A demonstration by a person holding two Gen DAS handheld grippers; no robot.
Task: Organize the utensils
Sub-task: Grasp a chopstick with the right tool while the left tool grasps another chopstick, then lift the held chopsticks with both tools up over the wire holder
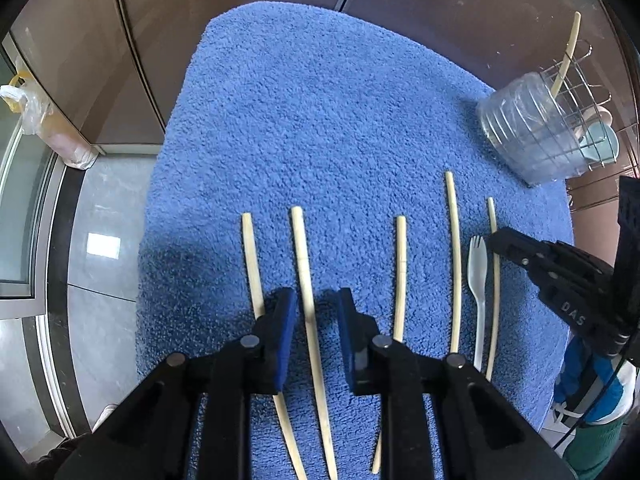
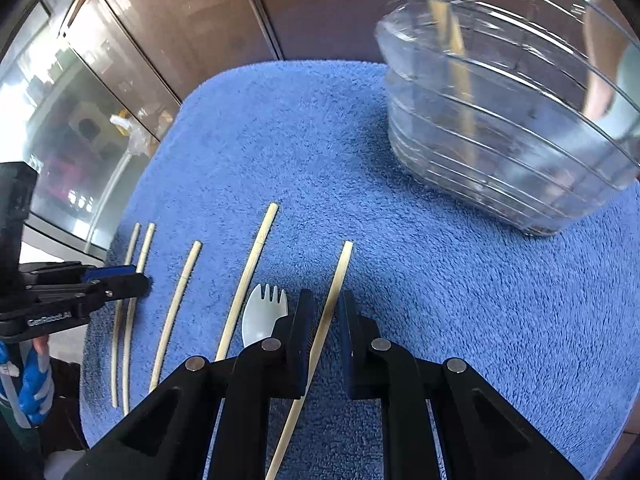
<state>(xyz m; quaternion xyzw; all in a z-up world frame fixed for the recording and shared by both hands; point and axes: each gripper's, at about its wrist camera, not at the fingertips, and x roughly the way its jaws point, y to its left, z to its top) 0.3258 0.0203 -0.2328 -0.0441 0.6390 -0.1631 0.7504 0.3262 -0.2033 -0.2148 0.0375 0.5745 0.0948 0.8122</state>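
Straddling one chopstick (image 1: 308,280) each on a blue towel (image 1: 320,120), the left gripper (image 1: 316,308) and right gripper (image 2: 325,312) stand narrowly apart, pads not pressing; three more chopsticks and a white spork (image 2: 262,314) lie alongside, near a clear plastic tub (image 2: 500,140).

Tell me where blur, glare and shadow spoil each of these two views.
Left wrist view: sharp on the blue towel; the chopsticks bow from fisheye distortion; a dark shadow lies on the towel left of the left gripper; a bright glare patch on the floor. Right wrist view: the clear plastic container is smeared by blur, the window at left is washed out, and the white spork stays crisp.
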